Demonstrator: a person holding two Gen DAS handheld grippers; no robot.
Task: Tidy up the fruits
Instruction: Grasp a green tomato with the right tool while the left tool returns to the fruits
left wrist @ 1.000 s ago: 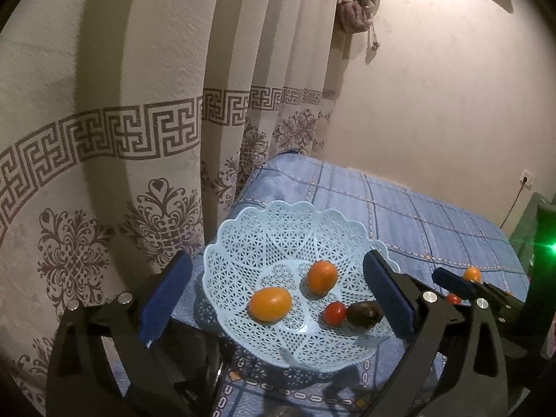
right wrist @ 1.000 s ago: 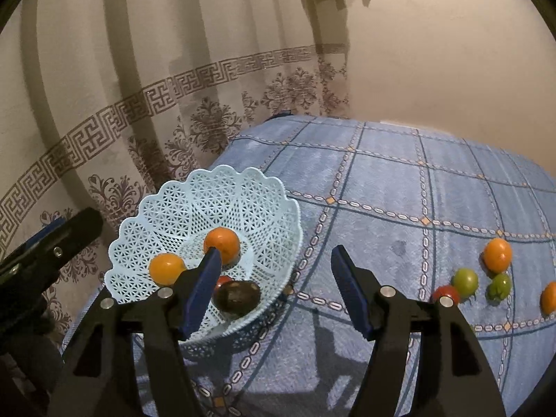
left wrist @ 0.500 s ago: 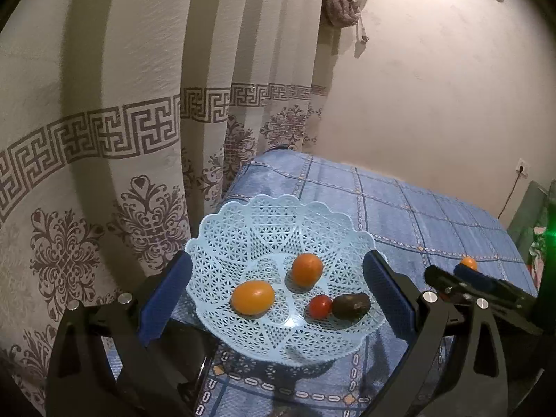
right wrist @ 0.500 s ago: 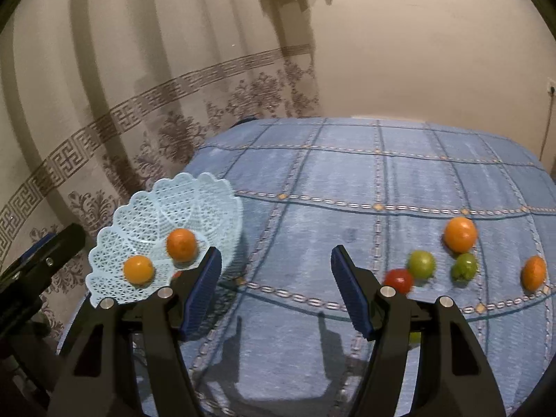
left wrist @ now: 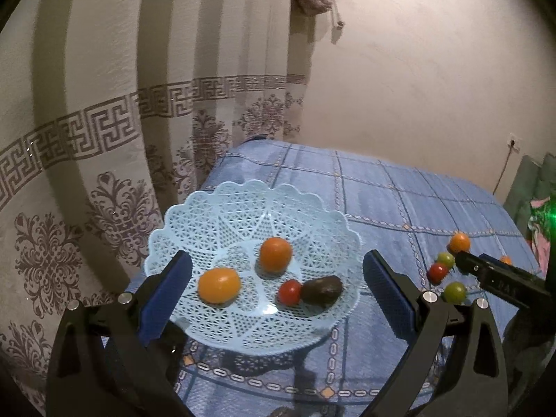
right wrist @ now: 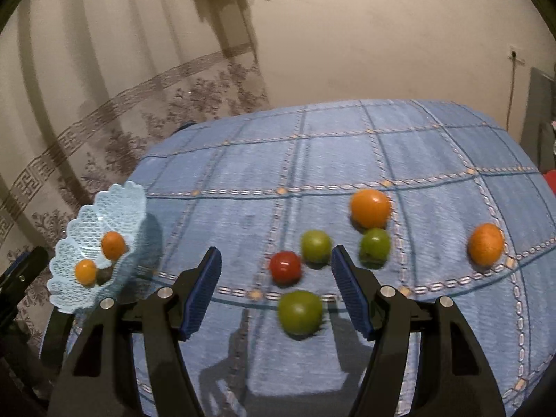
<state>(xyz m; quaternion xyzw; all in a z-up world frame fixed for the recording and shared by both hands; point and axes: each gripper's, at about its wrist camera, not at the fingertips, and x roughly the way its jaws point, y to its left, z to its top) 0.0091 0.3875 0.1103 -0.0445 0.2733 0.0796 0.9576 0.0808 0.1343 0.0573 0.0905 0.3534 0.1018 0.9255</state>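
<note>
A pale blue lattice basket (left wrist: 222, 208) (right wrist: 104, 201) stands at the table's left end. It holds two orange fruits (left wrist: 219, 285) (left wrist: 275, 254), a small red tomato (left wrist: 289, 292) and a dark avocado (left wrist: 321, 289). My left gripper (left wrist: 276, 292) is open, its blue pads flanking the basket's near rim. My right gripper (right wrist: 276, 290) is open too, above a loose cluster on the cloth: a red tomato (right wrist: 285, 267), three green fruits (right wrist: 300, 311) (right wrist: 315, 246) (right wrist: 374, 247) and two oranges (right wrist: 370, 207) (right wrist: 485, 244). The nearest green fruit and the red tomato lie between its pads.
A blue checked cloth (right wrist: 347, 160) covers the table. A patterned curtain (left wrist: 104, 132) hangs right behind the basket and a plain wall (right wrist: 382, 34) runs along the far edge. The right gripper's finger (left wrist: 500, 279) shows at the right of the left wrist view.
My right gripper has swung right, away from the basket, and now hovers over the loose fruits. The left gripper has pulled back slightly from the basket. Both stayed open.
</note>
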